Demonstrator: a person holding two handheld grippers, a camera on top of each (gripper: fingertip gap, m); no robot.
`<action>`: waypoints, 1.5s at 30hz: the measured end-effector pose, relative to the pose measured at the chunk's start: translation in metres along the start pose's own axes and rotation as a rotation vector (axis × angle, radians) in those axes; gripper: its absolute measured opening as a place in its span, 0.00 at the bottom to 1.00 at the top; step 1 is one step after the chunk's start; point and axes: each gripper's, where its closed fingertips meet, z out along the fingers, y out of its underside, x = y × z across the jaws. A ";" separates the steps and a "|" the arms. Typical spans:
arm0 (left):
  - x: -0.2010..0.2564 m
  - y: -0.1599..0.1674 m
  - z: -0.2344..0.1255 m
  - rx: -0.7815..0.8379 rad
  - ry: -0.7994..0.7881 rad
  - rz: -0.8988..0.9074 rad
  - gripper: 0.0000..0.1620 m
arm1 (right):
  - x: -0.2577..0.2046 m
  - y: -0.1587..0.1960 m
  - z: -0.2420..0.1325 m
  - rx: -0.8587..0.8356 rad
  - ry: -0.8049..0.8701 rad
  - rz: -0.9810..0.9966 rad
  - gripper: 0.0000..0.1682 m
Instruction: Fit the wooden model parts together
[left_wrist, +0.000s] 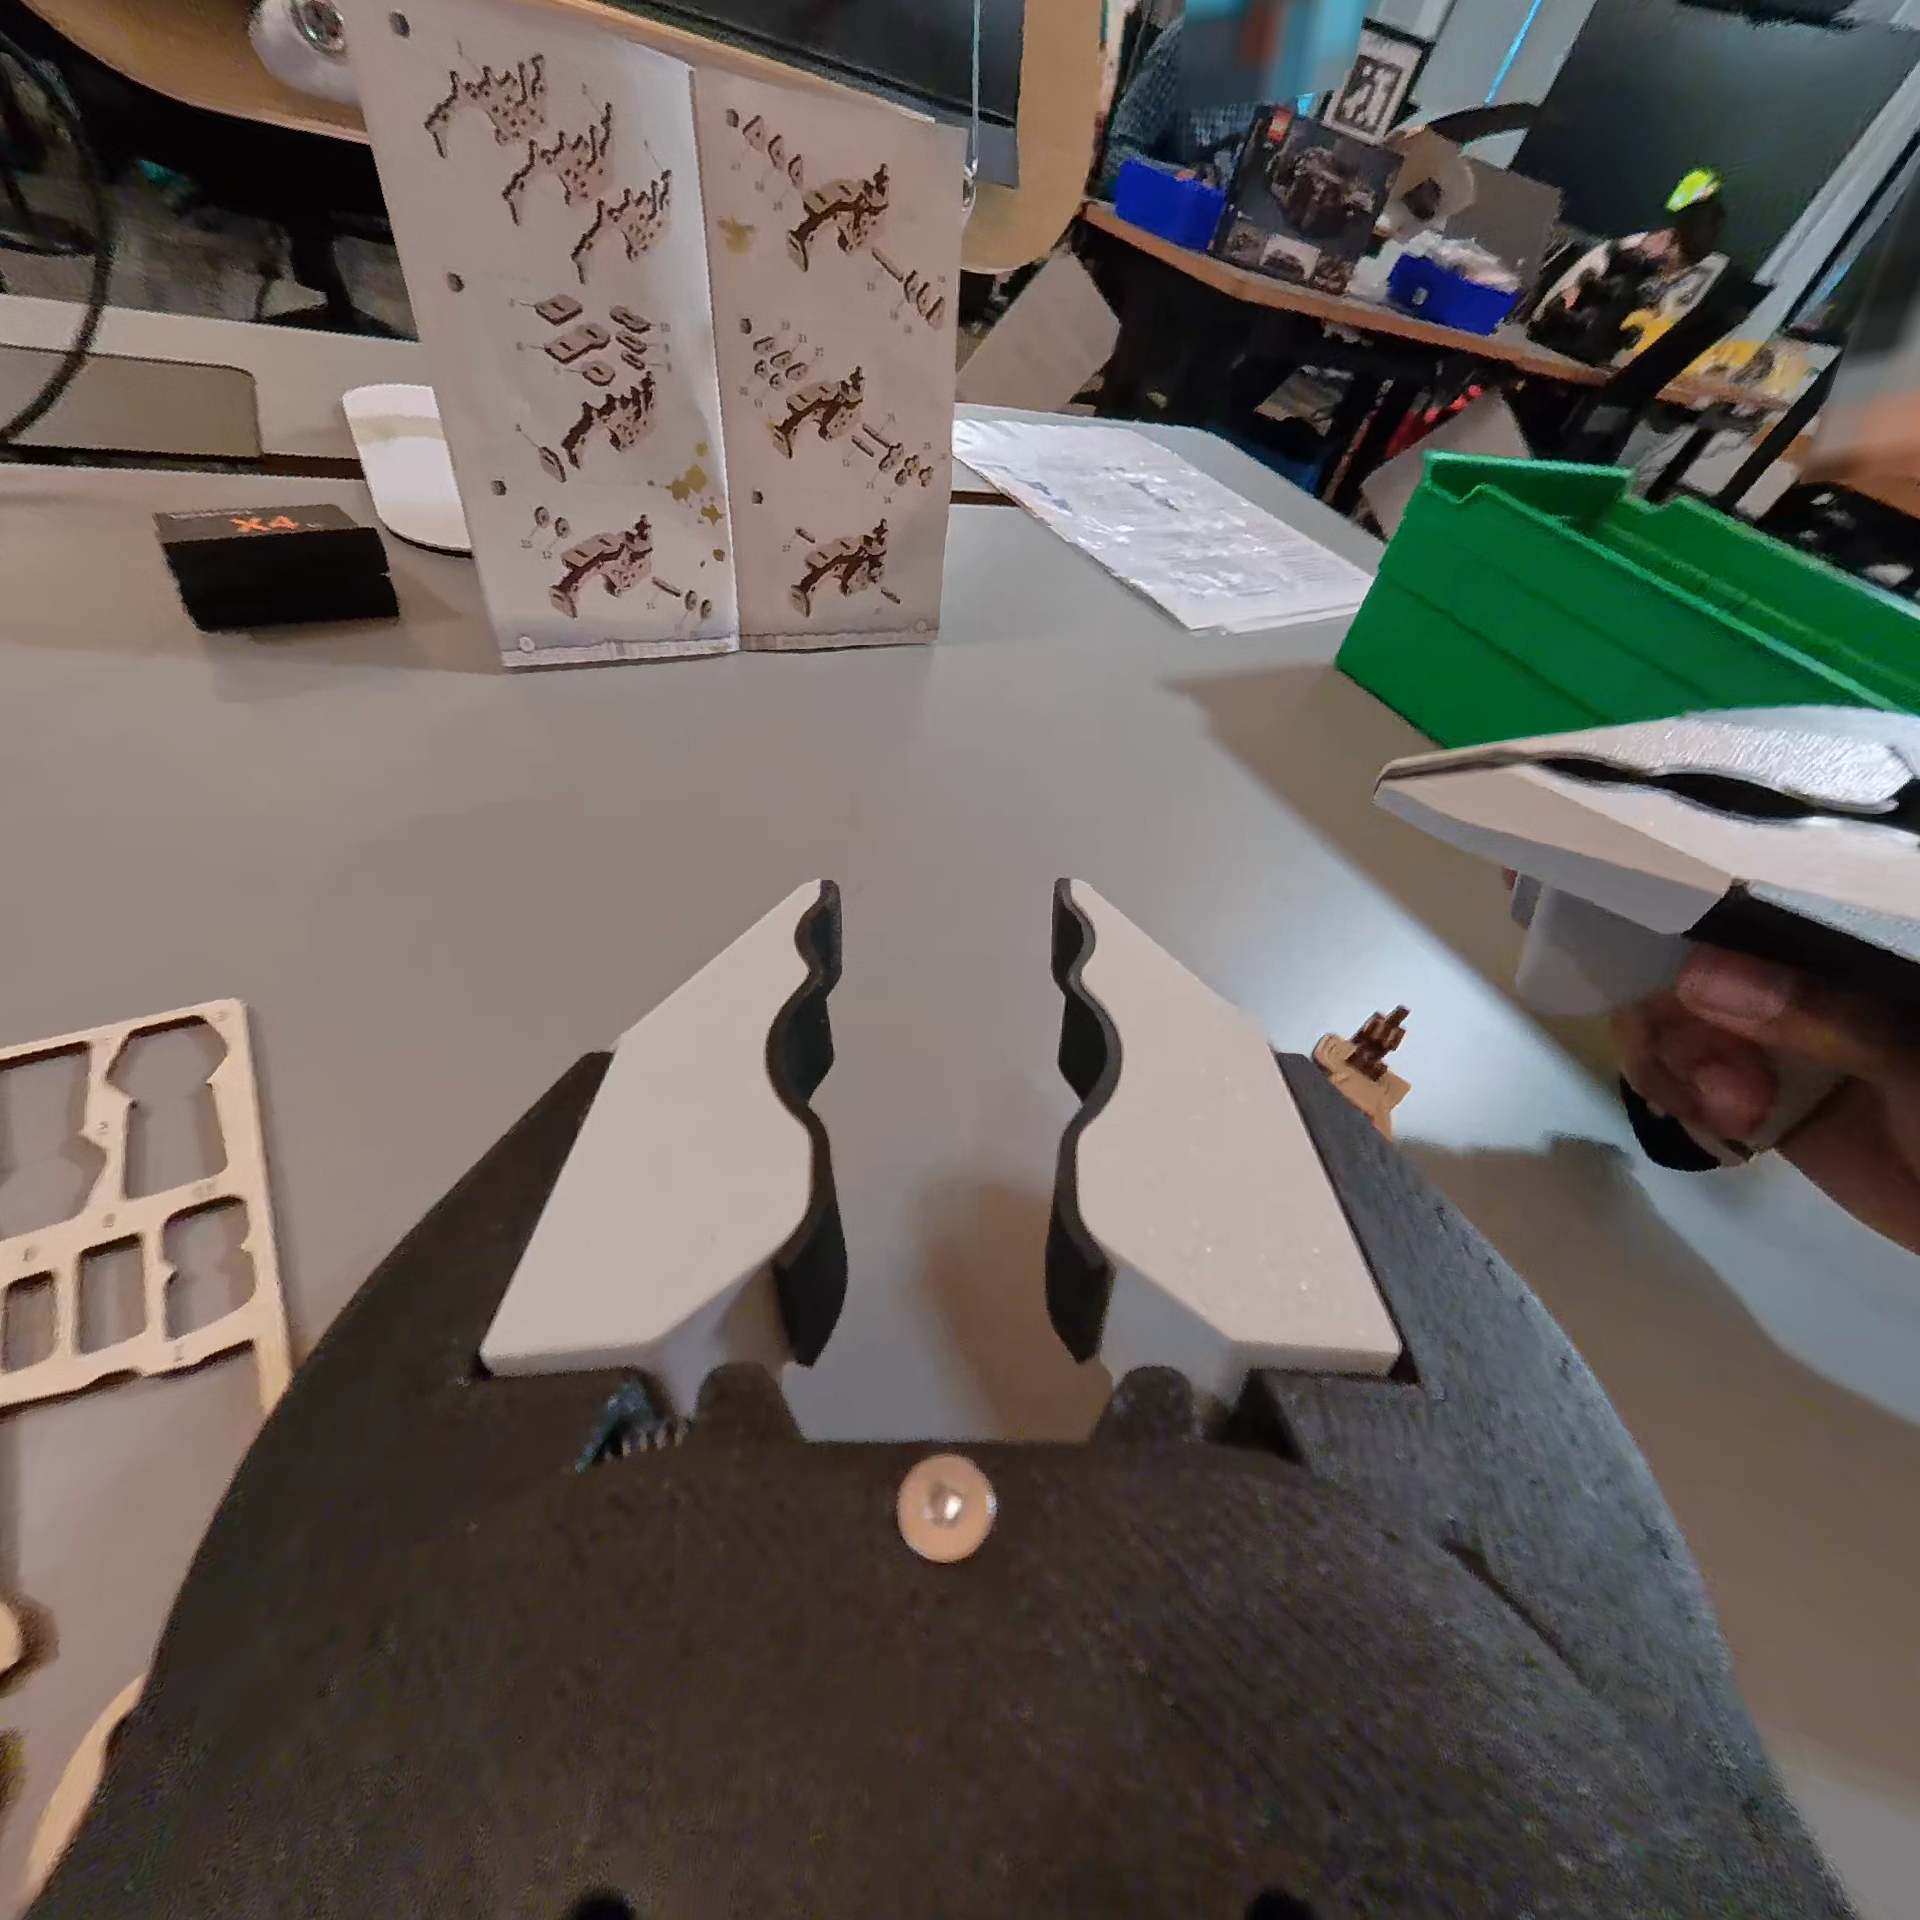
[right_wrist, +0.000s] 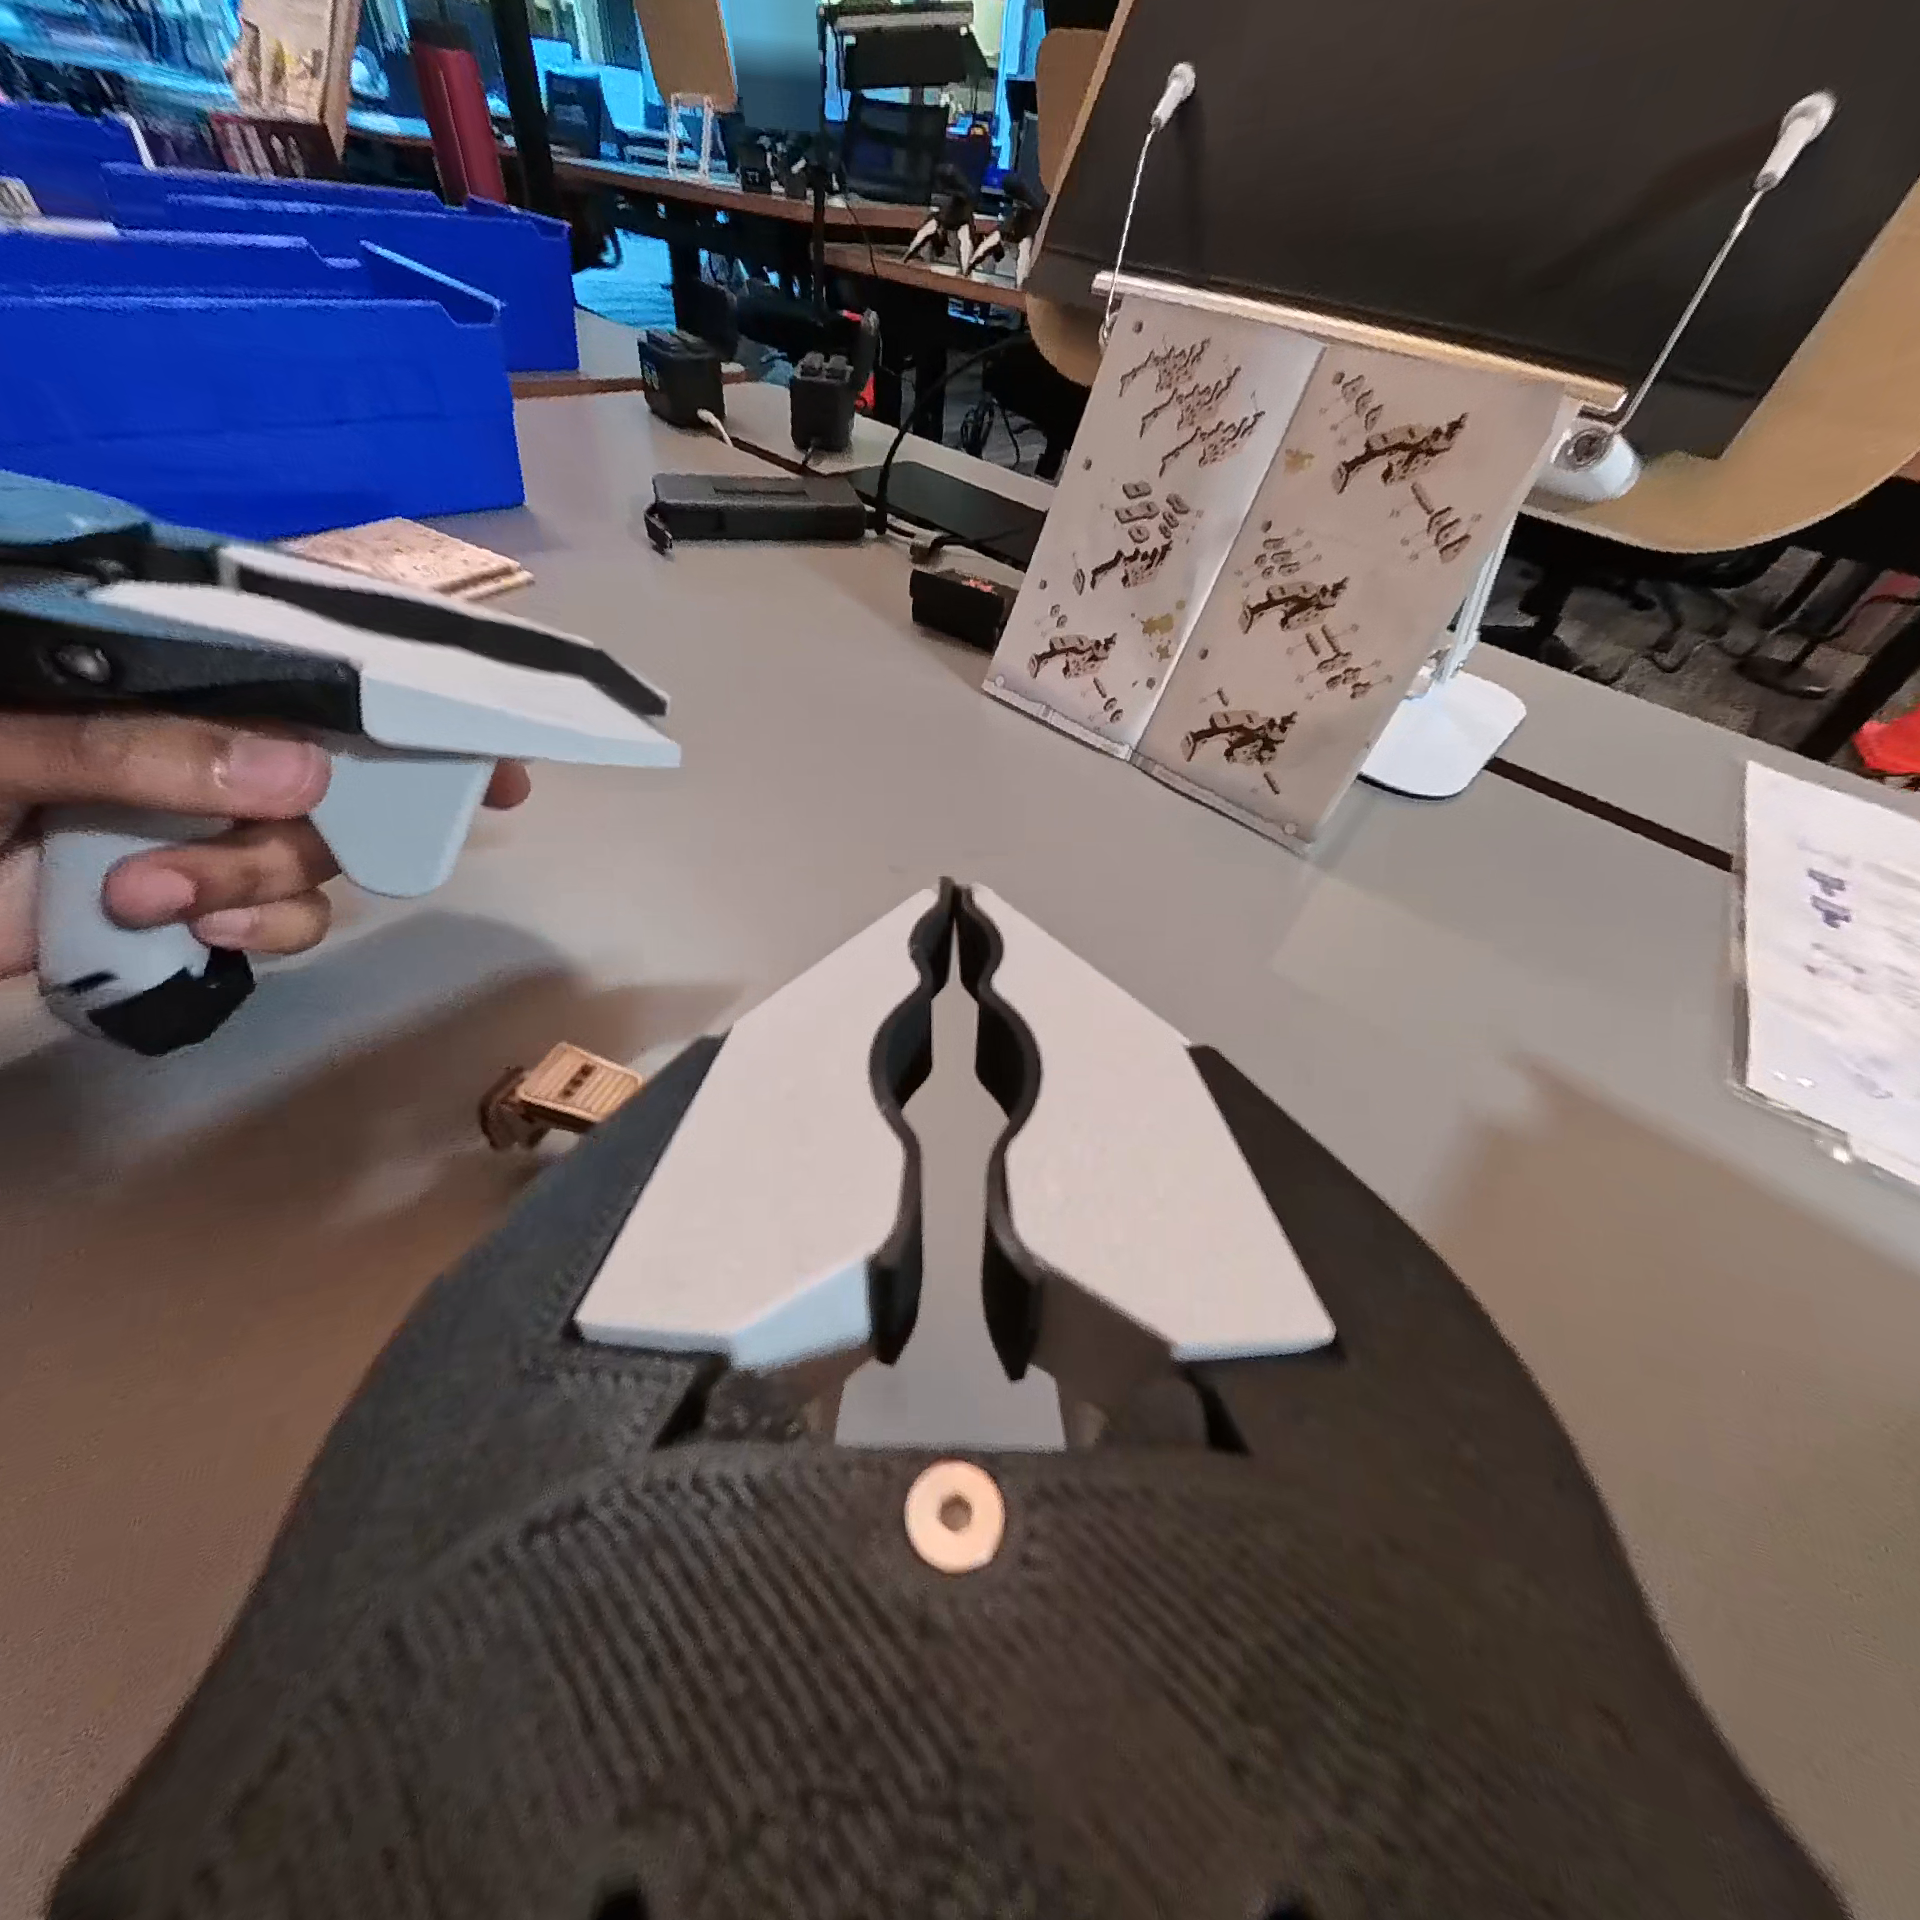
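Left hand-held gripper (left_wrist: 945, 904) spread, empty, above bare table (left_wrist: 935, 748). Right hand-held gripper (right_wrist: 951, 894) pressed together, empty. Small wooden model (right_wrist: 556, 1101) on table just left of right gripper; punched part sheet (left_wrist: 125, 1195) left of left gripper. Instruction sheet (left_wrist: 665, 364) ahead.

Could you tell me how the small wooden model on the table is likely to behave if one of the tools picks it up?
The wooden model looks small and made of thin slotted plywood, so probably light and stiff. Its thin projecting bits could snap under a hard squeeze. Its uneven shape may twist between the pads. Neither tool holds it now.
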 end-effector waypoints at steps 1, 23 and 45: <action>-0.003 0.002 -0.002 -0.010 -0.026 0.014 0.24 | -0.001 -0.001 0.001 0.008 -0.014 0.025 0.00; -0.063 -0.005 -0.106 0.162 -0.198 -0.107 0.28 | 0.054 -0.032 0.070 0.122 -0.001 0.228 0.00; -0.209 0.082 -0.187 -0.407 -0.698 -0.206 0.71 | 0.034 -0.030 0.075 0.101 -0.073 0.256 0.00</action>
